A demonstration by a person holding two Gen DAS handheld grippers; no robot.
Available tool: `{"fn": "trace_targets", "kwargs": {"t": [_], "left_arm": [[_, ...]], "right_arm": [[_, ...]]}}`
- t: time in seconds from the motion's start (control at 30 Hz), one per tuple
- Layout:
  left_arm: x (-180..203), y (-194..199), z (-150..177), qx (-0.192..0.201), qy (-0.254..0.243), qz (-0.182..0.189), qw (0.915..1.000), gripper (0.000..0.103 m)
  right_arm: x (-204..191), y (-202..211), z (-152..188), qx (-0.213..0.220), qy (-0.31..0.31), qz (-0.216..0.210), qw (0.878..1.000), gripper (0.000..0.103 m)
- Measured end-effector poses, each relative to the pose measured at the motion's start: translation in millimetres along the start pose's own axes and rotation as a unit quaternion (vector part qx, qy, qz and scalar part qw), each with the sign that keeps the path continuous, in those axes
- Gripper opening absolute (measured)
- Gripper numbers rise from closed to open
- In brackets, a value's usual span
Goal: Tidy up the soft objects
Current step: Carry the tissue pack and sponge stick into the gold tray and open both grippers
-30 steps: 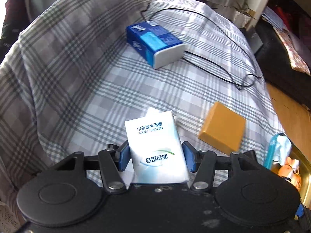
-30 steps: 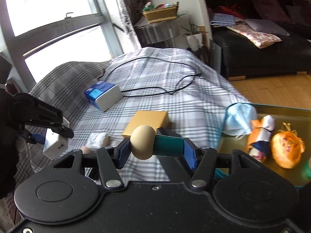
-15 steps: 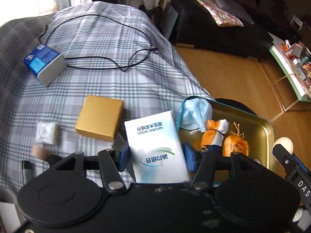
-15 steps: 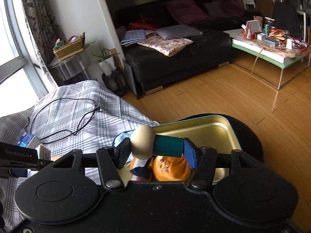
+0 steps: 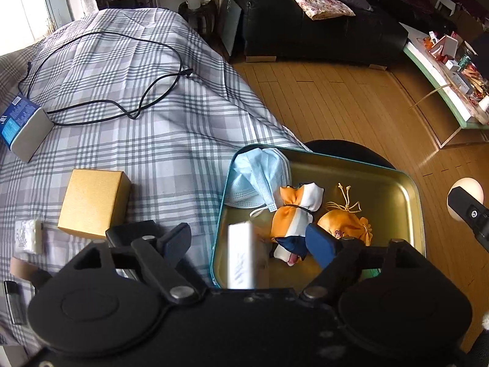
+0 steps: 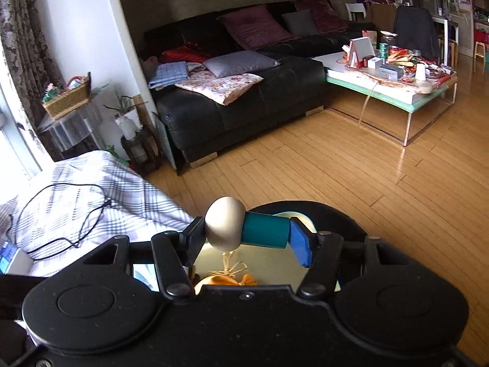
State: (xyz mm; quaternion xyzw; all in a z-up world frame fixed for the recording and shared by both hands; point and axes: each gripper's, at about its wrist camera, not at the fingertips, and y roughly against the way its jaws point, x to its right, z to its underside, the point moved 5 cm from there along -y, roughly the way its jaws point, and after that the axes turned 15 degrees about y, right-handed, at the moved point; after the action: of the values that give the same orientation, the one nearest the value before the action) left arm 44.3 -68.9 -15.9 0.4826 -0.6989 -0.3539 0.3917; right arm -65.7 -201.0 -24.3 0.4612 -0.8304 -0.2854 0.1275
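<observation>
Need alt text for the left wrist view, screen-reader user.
The left tongs are opening above a metal tray, and a blurred white tissue pack sits loose between the pads. The tray already holds a blue mask and two orange pouches. Left of it, a plaid cloth carries a gold box and a black cable.

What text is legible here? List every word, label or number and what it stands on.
Nothing reads clearly.
Blurred white tissue pack: blue print, smeared, unreadable.
Blue and white tissue box on the plaid cloth: print too small.
Small white packet: print too small.
Boxes on the coffee table: labels too small.
</observation>
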Motion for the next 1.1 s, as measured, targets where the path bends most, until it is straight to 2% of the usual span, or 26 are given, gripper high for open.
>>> {"fn": "trace_targets", "kwargs": {"t": [0.23,0.3,0.37,0.77,1.1], "left_arm": [[-8,-5,4,-0.006,0.000,-0.004,1.0000,0.082],[-11,-6,4,-0.008,0.002,-0.005,1.0000,0.082],[-12,-6,5,-0.009,0.004,-0.006,0.9999,0.082],[-27,6,12,-0.009,0.012,-0.013,0.9998,0.087],[-81,41,19,0.016,0.042,-0.033,0.9984,0.095]], "right_arm": [[9,-14,11,-0.027,-0.010,0.018,0.999,0.058],[10,-16,14,-0.032,-0.009,0.023,0.999,0.063],[11,-15,15,-0.035,-0.009,0.024,0.999,0.064],[0,-7,17,-0.040,-0.005,0.001,0.999,0.064],[-31,11,22,-0.043,0.021,-0.028,0.998,0.064]]}}
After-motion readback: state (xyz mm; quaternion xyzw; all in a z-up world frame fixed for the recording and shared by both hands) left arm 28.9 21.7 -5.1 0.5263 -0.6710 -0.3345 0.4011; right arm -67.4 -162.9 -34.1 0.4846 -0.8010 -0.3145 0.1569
